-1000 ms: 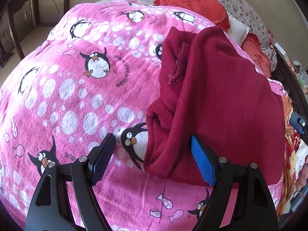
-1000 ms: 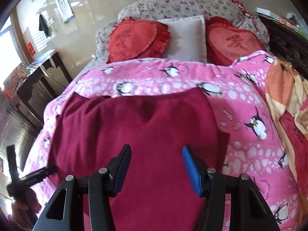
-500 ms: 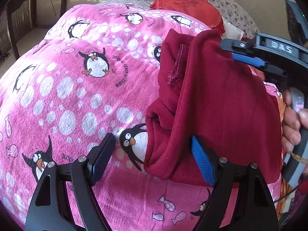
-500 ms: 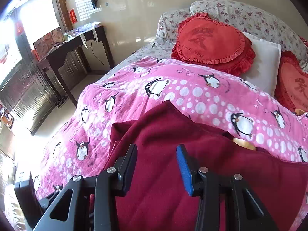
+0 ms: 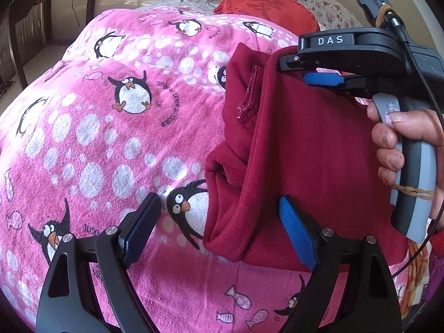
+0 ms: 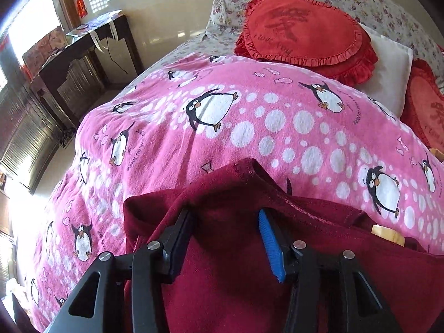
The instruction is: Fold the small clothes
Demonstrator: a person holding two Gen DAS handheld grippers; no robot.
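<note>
**Maroon fleece garment, part-folded on bed — risks at this stage**

Pink penguin blanket (image 5: 83,127): soft, loose bedcover under the work; likely to ruck if a finger drags on it, pulling the fold out of line.

Left gripper (image 5: 219,227): jaws spread wide, holding nothing; low over the near edge, one finger over the blanket, the blue pad (image 5: 294,233) against the cloth. Closing here could pinch blanket along with fabric.

Maroon garment (image 5: 305,152): lies on the blanket's right part, its left side doubled over in a thick rolled fold. Thick nap, several layers; a grip may take only the top layer, so the lower ones would sag.

Right gripper (image 6: 226,238): jaws apart, resting on the garment near its far corner, nothing pinched. Judged risk: uneven lifts by the two tools would skew the fold.

Red heart cushion (image 6: 302,25): well clear.
</note>
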